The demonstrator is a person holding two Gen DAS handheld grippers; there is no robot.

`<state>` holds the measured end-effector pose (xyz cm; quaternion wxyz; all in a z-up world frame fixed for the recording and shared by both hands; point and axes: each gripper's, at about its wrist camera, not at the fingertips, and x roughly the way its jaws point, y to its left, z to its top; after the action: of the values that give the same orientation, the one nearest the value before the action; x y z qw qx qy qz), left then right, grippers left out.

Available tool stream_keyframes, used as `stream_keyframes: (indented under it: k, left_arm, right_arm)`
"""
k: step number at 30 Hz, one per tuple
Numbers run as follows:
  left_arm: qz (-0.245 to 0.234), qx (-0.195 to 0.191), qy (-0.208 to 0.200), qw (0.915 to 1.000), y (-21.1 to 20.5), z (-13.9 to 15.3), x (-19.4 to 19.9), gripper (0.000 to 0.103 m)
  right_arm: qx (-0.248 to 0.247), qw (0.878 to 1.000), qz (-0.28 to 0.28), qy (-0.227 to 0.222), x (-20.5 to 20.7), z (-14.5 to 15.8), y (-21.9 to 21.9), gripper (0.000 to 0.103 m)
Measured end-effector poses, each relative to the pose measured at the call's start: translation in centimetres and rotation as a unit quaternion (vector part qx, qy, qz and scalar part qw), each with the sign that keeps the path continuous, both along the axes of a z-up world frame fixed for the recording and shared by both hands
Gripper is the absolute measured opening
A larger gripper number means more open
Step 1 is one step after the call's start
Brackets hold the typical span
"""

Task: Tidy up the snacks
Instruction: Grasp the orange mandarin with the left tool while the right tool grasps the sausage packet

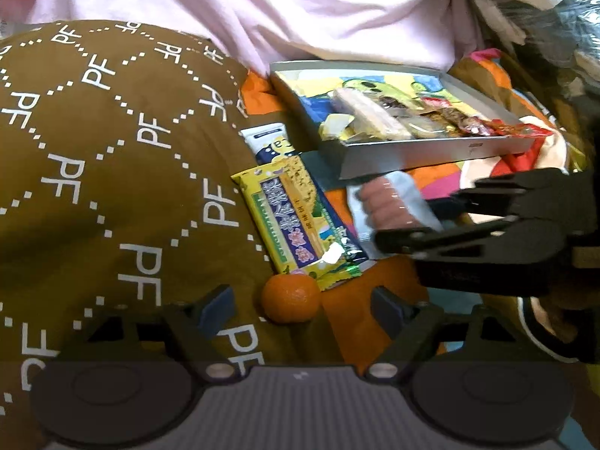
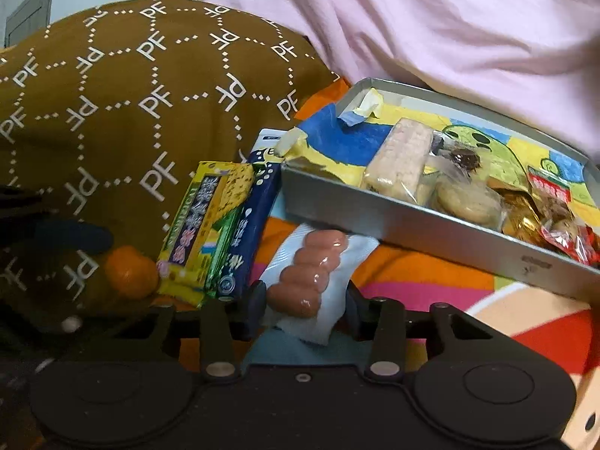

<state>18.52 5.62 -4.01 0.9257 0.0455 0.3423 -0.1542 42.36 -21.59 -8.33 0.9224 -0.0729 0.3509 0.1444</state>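
Observation:
A grey metal tin (image 1: 431, 152) (image 2: 375, 221) holds several wrapped snacks on a colourful bedspread. My right gripper (image 2: 303, 300) (image 1: 393, 242) is shut on a clear pack of small sausages (image 2: 311, 270) (image 1: 386, 204) just in front of the tin. My left gripper (image 1: 300, 305) is open, its fingers either side of a small orange (image 1: 290, 298) (image 2: 129, 272), not touching it. A yellow cracker pack (image 1: 288, 217) (image 2: 210, 225) lies on a blue pack (image 2: 247, 232) beyond the orange.
A brown cushion (image 1: 112, 168) (image 2: 131, 112) printed with "PF" rises on the left. Pink bedding (image 1: 300, 7) (image 2: 450, 26) lies behind the tin. A dark plastic bag (image 1: 543, 18) sits at the far right.

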Motion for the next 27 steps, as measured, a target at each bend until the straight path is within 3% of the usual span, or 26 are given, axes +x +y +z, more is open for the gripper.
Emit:
stream_keyframes:
  k: [7,9,12,17,24,27]
  left_arm:
    - [0.014,-0.005,0.002,0.9999,0.0,0.1,0.4,0.073]
    - [0.015,-0.009,0.005,0.9998,0.1,0.0,0.5,0.063]
    - [0.015,-0.021,0.015,0.9996,0.4,-0.1,0.7,0.056]
    - [0.015,-0.029,0.019,0.9993,0.5,-0.3,0.9,0.054]
    - [0.028,-0.043,0.024,0.9984,0.9,-0.5,1.0,0.04]
    - [0.031,-0.049,0.028,0.9979,1.0,-0.4,1.1,0.04]
  right_arm:
    - [0.052,0.999,-0.008,0.014,-0.9,0.9,-2.0,0.037]
    - [0.075,0.997,-0.018,0.021,-0.4,0.9,-2.7,0.038]
    - [0.109,0.993,-0.037,0.026,0.4,1.0,-3.4,0.044]
    - [0.153,0.985,-0.074,0.042,1.9,0.8,-3.8,0.046]
    - [0.123,0.99,-0.067,0.025,1.6,0.2,-2.3,0.037]
    - [0.132,0.989,-0.067,0.026,1.1,0.3,-2.3,0.033]
